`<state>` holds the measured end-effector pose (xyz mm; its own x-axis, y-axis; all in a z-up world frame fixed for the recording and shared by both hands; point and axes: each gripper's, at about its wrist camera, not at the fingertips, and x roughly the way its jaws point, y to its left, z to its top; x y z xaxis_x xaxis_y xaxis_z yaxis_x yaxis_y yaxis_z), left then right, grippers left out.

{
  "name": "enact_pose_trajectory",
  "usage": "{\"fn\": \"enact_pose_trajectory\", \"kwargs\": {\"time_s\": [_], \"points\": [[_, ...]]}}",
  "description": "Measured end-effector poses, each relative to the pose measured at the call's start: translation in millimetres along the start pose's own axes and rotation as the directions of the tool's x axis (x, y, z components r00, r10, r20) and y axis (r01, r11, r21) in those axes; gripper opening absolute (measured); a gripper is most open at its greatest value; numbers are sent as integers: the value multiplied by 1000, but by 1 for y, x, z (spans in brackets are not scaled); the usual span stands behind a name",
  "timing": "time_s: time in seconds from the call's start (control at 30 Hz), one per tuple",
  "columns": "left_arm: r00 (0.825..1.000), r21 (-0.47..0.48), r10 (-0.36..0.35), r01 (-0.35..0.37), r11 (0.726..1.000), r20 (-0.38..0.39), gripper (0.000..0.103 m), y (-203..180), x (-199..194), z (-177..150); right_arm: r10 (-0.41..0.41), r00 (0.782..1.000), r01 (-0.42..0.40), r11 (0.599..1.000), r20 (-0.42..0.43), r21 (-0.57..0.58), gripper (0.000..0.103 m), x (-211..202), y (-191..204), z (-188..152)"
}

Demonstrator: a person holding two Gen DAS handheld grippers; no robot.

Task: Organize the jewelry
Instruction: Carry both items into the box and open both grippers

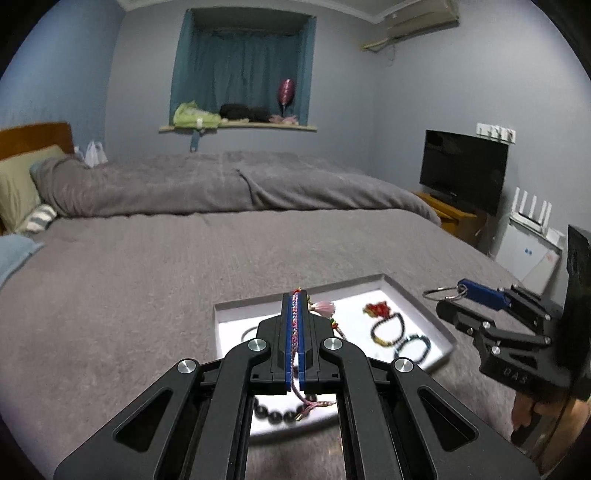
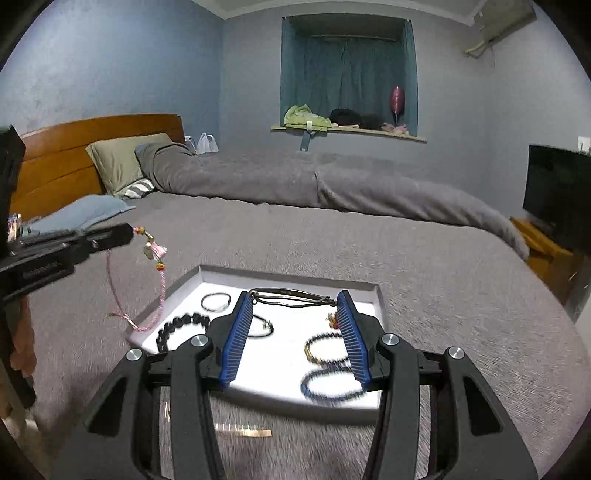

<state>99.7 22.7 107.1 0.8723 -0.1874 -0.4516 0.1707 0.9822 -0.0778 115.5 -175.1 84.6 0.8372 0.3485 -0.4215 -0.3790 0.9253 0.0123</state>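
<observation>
Tray (image 2: 380, 295) of bracelets lies on grey bed (image 2: 443, 295). Left gripper (image 1: 295, 295) is clenched on braided bracelet (image 1: 294, 325); right gripper (image 2: 295, 299) grasps metal bangle (image 2: 288, 293), at twelve o'clock over tray.

This is a bedroom in a home. A wide bed (image 2: 332, 251) fills most of both views, spread with a grey blanket (image 1: 147, 280), a rolled grey duvet (image 2: 295, 181) across its far side, pillows (image 2: 122, 162) stacked against a curved wooden headboard (image 2: 74, 147). The walls are painted pale blue-grey. A recessed window alcove holds a closed teal curtain (image 1: 243, 70), and its sill (image 1: 236, 127) carries loose clothes and a pink balloon (image 1: 286, 92). An air conditioner (image 1: 421, 14) hangs high on the wall. A flat television (image 1: 463, 168) stands on a low wooden stand (image 1: 448, 214), and a white router (image 1: 532, 212) with antennas sits beside it.
</observation>
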Motion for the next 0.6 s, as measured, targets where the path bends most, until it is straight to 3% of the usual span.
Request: {"fn": "enact_pose_trajectory", "kwargs": {"time_s": [0.27,0.6], "points": [[991,-16,-6,4,1000,-132,3,10,77,13,112,987,-107,993,-114,52,47,54,-8,-10],[953,-109,-141,116,987,-269,3,0,154,29,183,950,-183,983,-254,24,47,84,10,-31]]}}
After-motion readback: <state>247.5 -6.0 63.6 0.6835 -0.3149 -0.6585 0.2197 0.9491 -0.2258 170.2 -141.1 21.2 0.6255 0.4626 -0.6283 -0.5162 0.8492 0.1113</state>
